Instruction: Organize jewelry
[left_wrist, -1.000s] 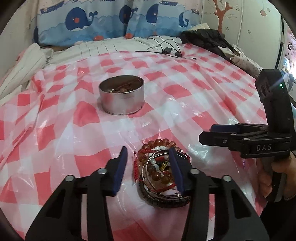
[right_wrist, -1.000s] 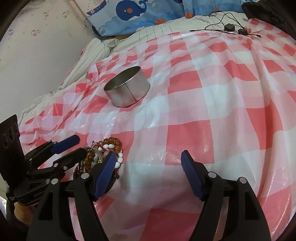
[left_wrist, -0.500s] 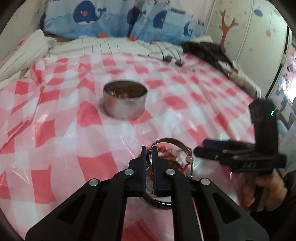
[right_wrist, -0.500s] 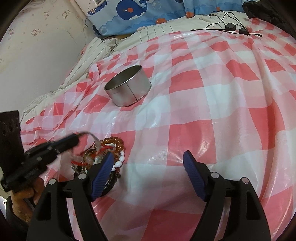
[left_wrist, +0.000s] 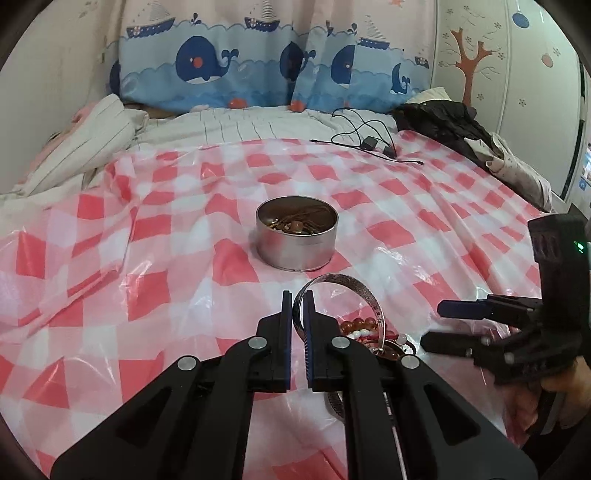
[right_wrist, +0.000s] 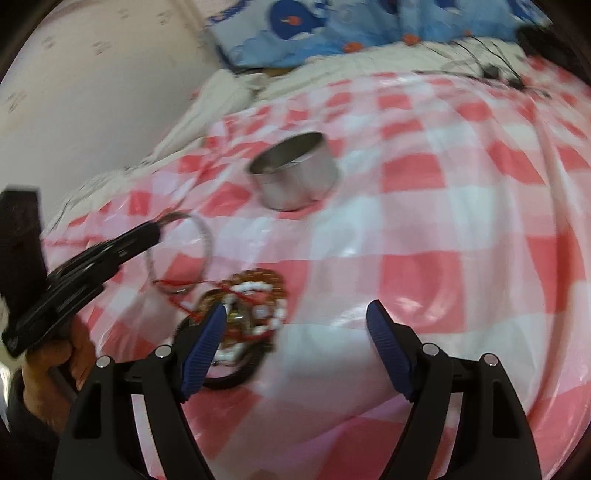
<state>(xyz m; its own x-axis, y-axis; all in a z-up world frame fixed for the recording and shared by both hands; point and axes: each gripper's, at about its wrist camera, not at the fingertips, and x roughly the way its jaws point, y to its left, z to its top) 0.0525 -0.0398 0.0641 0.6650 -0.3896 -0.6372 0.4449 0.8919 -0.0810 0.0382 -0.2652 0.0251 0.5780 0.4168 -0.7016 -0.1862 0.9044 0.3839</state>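
My left gripper (left_wrist: 297, 300) is shut on a silver bangle (left_wrist: 364, 295) and holds it above the checked cloth; the bangle also shows in the right wrist view (right_wrist: 205, 236), blurred. A red cord (right_wrist: 173, 282) trails from it towards the pile of bead bracelets (right_wrist: 251, 310), which also shows in the left wrist view (left_wrist: 364, 328). The round metal tin (left_wrist: 296, 232) holding jewelry stands beyond the bangle; it also shows in the right wrist view (right_wrist: 295, 175). My right gripper (right_wrist: 295, 325) is open and empty just right of the pile, and shows in the left wrist view (left_wrist: 441, 323).
A pink-and-white checked plastic cloth (left_wrist: 147, 258) covers the bed. Black cables (left_wrist: 369, 140) and dark clothing (left_wrist: 443, 122) lie at the far edge. Whale-print pillows (left_wrist: 258, 70) and striped bedding (left_wrist: 92, 136) are behind.
My left gripper closed on the silver bangle and lifted it off the pile, towards the tin. The right gripper stayed open beside the pile.
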